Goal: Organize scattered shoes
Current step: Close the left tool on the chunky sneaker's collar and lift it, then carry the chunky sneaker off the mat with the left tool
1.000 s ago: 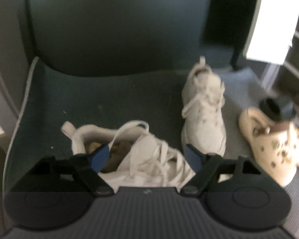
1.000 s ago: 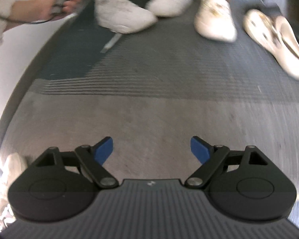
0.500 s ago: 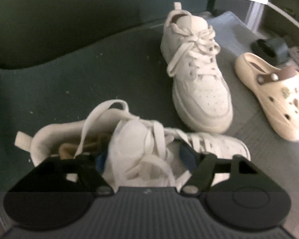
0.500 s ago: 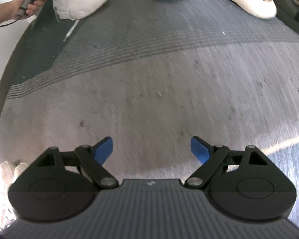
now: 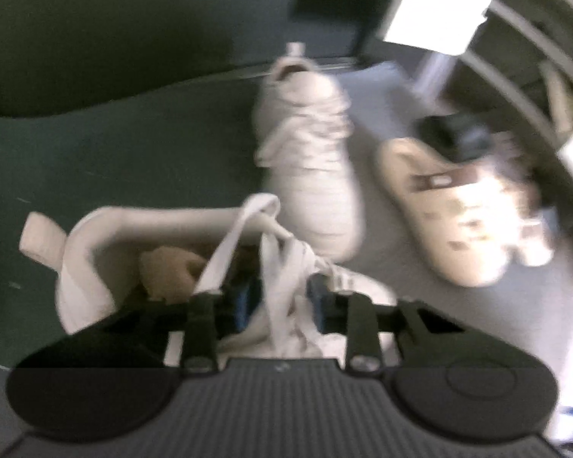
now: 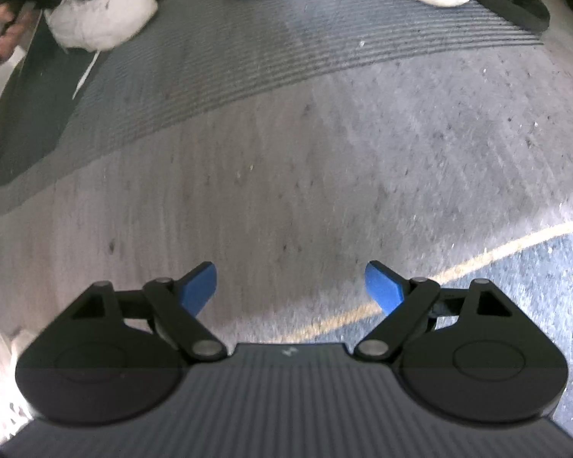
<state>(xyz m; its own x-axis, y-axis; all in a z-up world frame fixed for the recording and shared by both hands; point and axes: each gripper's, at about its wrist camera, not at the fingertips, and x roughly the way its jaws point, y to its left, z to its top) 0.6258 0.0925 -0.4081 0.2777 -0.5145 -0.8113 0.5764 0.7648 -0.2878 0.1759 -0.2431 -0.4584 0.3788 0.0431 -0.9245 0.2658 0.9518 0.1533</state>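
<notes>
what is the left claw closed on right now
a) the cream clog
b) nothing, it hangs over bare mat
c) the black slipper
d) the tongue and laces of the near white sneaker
d: in the left wrist view the left claw has just been closing, and its blue pads pinch the tongue and laces of the near white sneaker, while the cream clog lies apart to the right.

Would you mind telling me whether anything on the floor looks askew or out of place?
Yes: the white sneaker between the left gripper's fingers lies crosswise to its upright mate, laces trailing. A cream clog sits loose beside them, unpaired in this view.
</notes>
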